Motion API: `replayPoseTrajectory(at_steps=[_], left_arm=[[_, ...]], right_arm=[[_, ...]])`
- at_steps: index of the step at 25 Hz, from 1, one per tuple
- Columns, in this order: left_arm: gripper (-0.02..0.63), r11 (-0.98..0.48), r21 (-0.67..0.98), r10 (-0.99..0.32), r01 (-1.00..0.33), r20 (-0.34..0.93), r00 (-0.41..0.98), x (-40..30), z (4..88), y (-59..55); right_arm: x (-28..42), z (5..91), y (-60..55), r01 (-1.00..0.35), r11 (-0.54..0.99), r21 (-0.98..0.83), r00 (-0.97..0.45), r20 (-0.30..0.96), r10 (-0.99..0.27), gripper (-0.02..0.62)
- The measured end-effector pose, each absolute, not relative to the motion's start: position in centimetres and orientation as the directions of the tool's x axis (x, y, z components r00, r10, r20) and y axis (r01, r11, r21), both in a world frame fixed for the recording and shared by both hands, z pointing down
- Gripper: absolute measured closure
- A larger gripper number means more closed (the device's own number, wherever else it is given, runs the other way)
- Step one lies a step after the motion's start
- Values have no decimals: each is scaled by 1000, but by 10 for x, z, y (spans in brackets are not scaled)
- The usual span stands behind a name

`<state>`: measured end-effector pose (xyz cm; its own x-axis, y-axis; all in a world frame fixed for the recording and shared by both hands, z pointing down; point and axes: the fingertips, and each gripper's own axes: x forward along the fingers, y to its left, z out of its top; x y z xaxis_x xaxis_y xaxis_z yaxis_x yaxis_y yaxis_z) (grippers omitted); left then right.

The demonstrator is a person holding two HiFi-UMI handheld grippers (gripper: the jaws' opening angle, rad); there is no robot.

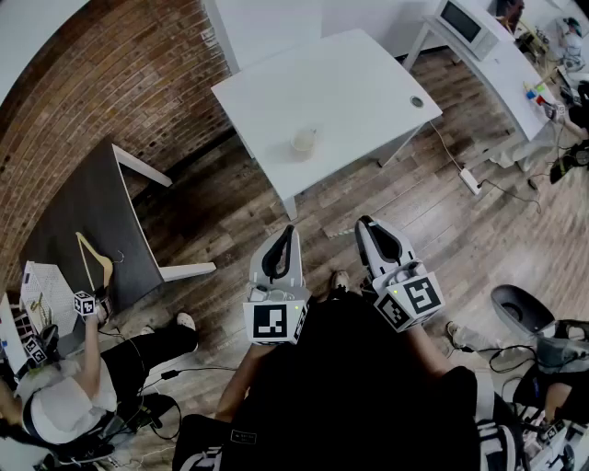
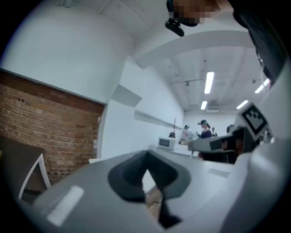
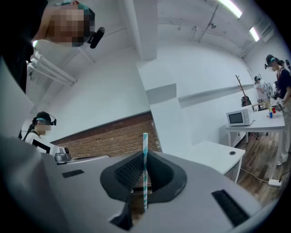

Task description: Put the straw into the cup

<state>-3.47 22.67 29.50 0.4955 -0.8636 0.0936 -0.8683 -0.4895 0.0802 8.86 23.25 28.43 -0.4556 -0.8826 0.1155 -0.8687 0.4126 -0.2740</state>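
A pale cup (image 1: 304, 141) stands near the front edge of the white table (image 1: 350, 83), well ahead of both grippers. My right gripper (image 1: 366, 224) is held close to my body, shut on a teal-and-white striped straw (image 3: 145, 143) that stands upright between the jaws of the right gripper (image 3: 143, 160). The straw does not show in the head view. My left gripper (image 1: 289, 230) hangs beside the right one. In its own view the left gripper (image 2: 146, 164) has its jaws closed together with nothing between them. Both grippers are over the wooden floor, apart from the table.
A dark grey table (image 1: 87, 212) with a wooden hanger (image 1: 96, 258) stands at the left, and a seated person (image 1: 64, 391) is beside it. A white bench with a microwave (image 1: 462, 20) runs along the back right. A power strip (image 1: 469, 180) and cables lie on the floor.
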Motion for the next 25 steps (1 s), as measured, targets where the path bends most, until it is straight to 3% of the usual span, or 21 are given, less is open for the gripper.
replayPoseTrajectory(at_steps=[25], left_arm=[[601, -523, 116, -838, -845, 116, 534, -74, 312, 197]], right_arm=[[62, 290, 206, -893, 356, -275, -402, 134, -906, 571]])
